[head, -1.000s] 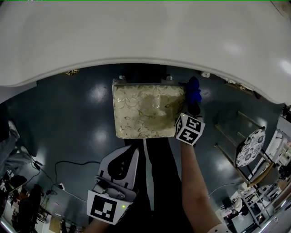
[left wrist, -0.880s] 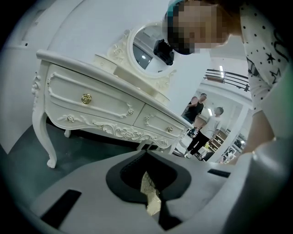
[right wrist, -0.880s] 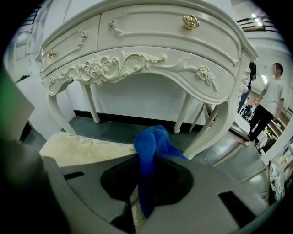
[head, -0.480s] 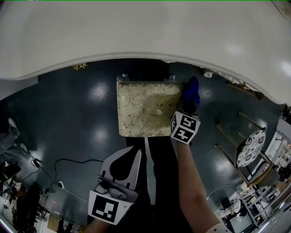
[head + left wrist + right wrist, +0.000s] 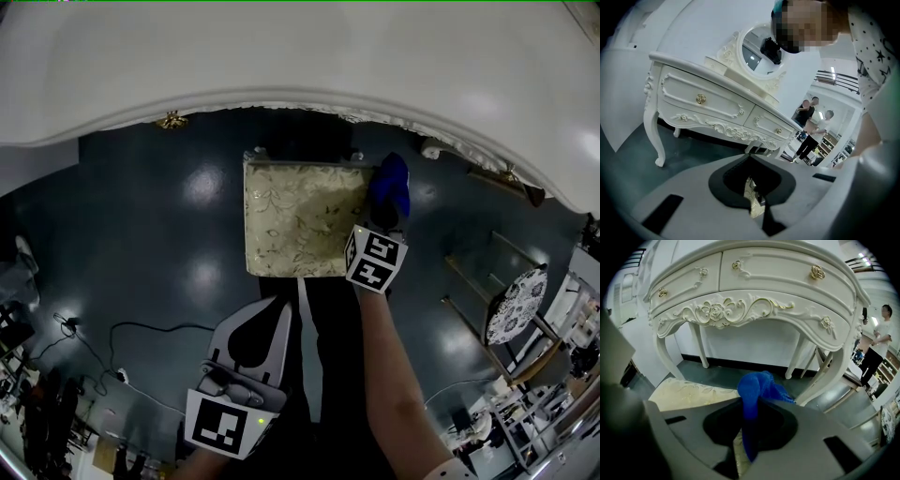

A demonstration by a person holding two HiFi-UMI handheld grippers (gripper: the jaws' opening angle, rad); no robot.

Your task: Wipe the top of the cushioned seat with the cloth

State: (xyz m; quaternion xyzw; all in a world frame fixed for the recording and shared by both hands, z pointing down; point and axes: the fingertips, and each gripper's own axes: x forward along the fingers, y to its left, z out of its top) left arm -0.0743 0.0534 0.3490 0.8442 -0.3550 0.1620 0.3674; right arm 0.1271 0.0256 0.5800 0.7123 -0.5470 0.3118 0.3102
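The cushioned seat (image 5: 300,220) is a square stool with a cream and gold floral top, standing on the dark floor under the white dressing table (image 5: 300,66). My right gripper (image 5: 388,208) hangs at the seat's right edge, shut on a blue cloth (image 5: 390,186) that sticks out beyond its jaws. In the right gripper view the blue cloth (image 5: 757,392) rises between the jaws and the seat (image 5: 686,392) lies low at left. My left gripper (image 5: 265,328) is held low near the person's body, away from the seat, jaws shut with nothing between them. A sliver of the seat (image 5: 751,192) shows past its jaws.
The dressing table's carved legs (image 5: 701,345) and drawers (image 5: 787,273) stand just behind the seat. A black cable (image 5: 141,337) runs across the floor at left. A patterned chair (image 5: 516,305) and racks stand at right. People (image 5: 813,131) stand in the background.
The right gripper with the blue cloth has shifted slightly left and nearer along the seat's right edge. The view has tilted, so the seat sits a little further right. The left gripper stayed put.
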